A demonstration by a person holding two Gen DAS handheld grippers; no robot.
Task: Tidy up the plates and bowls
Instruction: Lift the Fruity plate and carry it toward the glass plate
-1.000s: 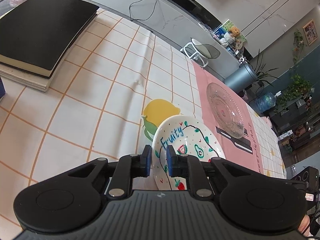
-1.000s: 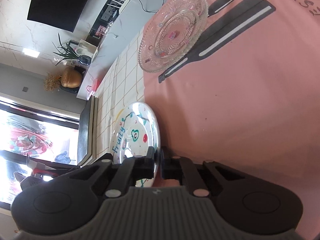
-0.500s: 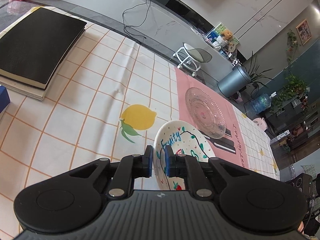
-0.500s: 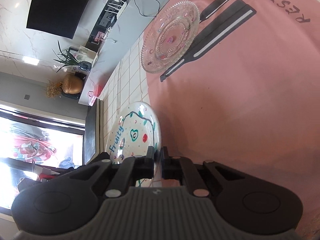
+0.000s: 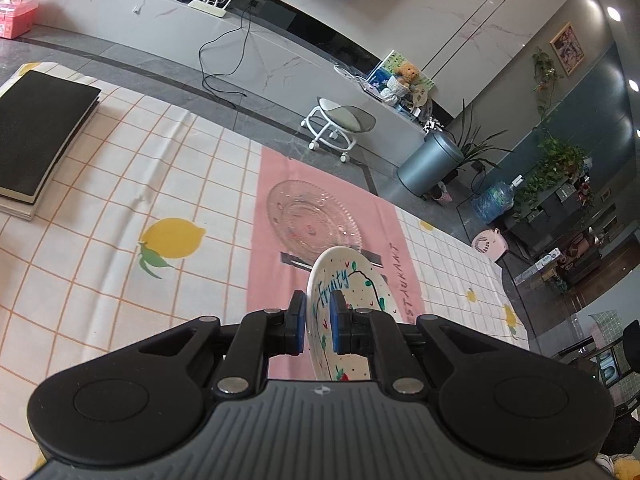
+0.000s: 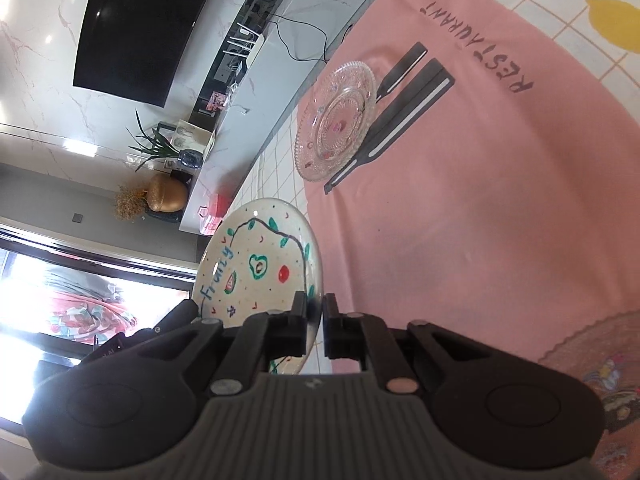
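Left gripper (image 5: 318,328): its two blue pads are squeezed onto the near edge of the painted plate (image 5: 352,312). The edge sits right between them.

Right gripper (image 6: 316,326): its two black fingers are pinched tight on the other edge of the same plate (image 6: 256,264).

Painted plate: it is white, with the word "Fruity", an avocado, a watermelon slice and a red berry on it. Both grippers hold it up in the air, tipped on its side, above the pink mat (image 5: 332,208).

Glass plate (image 5: 314,216): it lies flat on the pink mat, at 12 o'clock from the left gripper and just past the painted plate. In the right view the glass plate (image 6: 338,120) is at 12 o'clock and well apart from the fingers.

Pink mat: it has a knife and fork picture (image 6: 400,112) printed on it, partly under the glass plate.

Tablecloth (image 5: 120,200): white with orange squares and a lemon (image 5: 172,238) at 10 o'clock.

Black book (image 5: 36,128): far off at 9 o'clock.

What could go wrong: each gripper holds only a thin bit of the edge, so the smooth plate could slip if the hands pull apart or twist. Put down too fast, it could bang the glass plate and chip it.
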